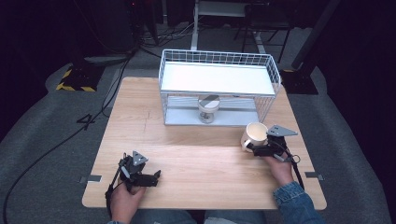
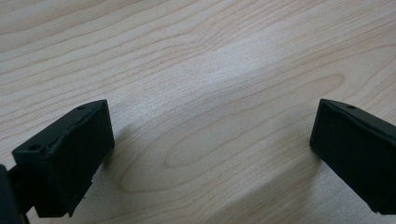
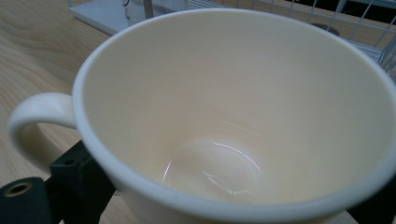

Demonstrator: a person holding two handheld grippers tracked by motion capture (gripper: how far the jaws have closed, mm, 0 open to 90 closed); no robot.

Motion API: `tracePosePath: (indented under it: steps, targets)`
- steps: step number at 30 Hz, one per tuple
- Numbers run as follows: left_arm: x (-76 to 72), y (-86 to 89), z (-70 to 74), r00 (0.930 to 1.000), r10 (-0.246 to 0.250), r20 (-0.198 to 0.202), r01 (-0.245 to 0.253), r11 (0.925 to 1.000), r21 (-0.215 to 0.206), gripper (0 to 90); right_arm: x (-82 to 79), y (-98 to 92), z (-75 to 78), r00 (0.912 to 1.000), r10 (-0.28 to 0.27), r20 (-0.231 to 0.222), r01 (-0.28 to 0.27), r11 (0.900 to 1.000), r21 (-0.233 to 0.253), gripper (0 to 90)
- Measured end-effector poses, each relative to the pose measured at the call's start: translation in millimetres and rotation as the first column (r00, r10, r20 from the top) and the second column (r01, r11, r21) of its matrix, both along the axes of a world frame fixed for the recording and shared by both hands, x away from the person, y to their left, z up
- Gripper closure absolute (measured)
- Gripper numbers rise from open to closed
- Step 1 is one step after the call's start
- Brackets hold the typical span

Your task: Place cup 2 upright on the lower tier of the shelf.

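Mug, right of centre by the wire rack: rigid, glazed, slippery, breakable. Your right hand-held gripper clamps its wall; left hand-held gripper rests apart, lower left.

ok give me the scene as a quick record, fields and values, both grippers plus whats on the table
surface: wooden table
right gripper: shut on the cream mug, held tilted in front of the rack's right end
mug contents: empty, glossy inside
mug handle: free, beside one jaw
left gripper: open, jaws wide apart, close over bare wood near the table's front left
wire rack: white, two tiers, at the back of the table
jar: on the rack's lower tier, under the upper shelf
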State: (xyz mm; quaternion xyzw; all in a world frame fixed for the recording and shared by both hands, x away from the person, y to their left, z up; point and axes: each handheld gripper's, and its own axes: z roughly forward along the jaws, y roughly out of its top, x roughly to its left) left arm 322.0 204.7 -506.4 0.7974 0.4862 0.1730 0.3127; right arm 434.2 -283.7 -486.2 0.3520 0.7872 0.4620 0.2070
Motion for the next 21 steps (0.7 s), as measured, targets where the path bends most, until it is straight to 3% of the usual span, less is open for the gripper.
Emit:
tracePosePath:
  steps: [12, 21]
  targets:
    - [4.5, -0.3, 0.4, 0.9999, -0.013, -0.004, 0.013, 0.9999, 0.002, 0.3, -18.5, -6.5, 27.0, 0.9995, -0.018, -0.027, 0.018, 1.0, -0.004, 8.0]
    - [5.2, -1.0, 0.1, 1.0, -0.008, -0.002, 0.008, 1.0, -0.002, 0.3, -26.0, -3.5, 51.4, 1.0, 0.004, -0.008, -0.004, 1.0, 0.001, 8.0]
